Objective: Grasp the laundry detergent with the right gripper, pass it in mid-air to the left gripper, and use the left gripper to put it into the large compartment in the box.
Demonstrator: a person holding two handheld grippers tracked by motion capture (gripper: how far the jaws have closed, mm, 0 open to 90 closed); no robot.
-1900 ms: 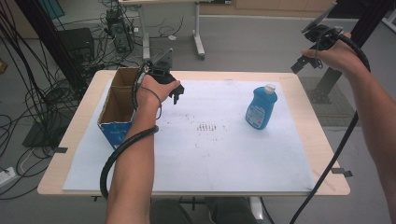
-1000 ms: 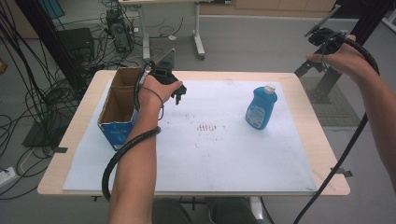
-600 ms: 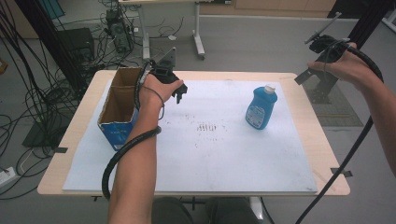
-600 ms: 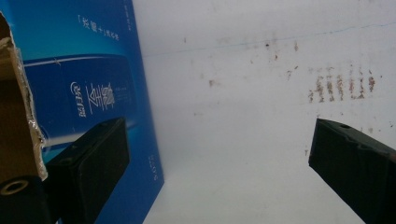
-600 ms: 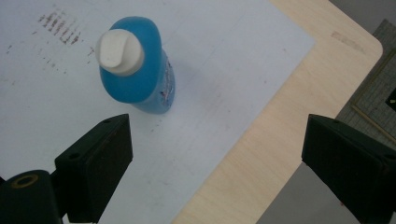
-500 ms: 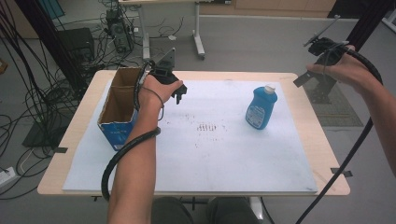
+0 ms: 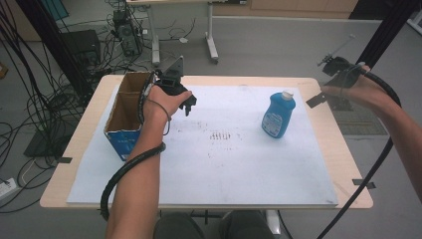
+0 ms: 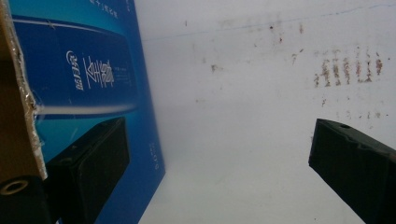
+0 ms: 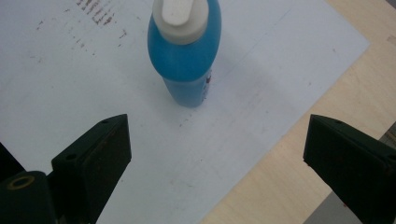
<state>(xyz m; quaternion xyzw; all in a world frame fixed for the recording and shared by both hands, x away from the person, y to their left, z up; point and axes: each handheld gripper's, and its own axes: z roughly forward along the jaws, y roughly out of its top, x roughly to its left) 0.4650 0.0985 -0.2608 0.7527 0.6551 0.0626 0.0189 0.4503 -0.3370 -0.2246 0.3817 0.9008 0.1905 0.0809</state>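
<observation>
Jaws of both grippers are held wide apart, empty. Right gripper is raised beyond the table's right edge; blue detergent bottle stands upright on the white sheet, unobstructed. Left gripper is stationed beside the cardboard box.

Grey floor, wooden table under a white sheet, black cables at left, a computer tower, desk legs behind.
</observation>
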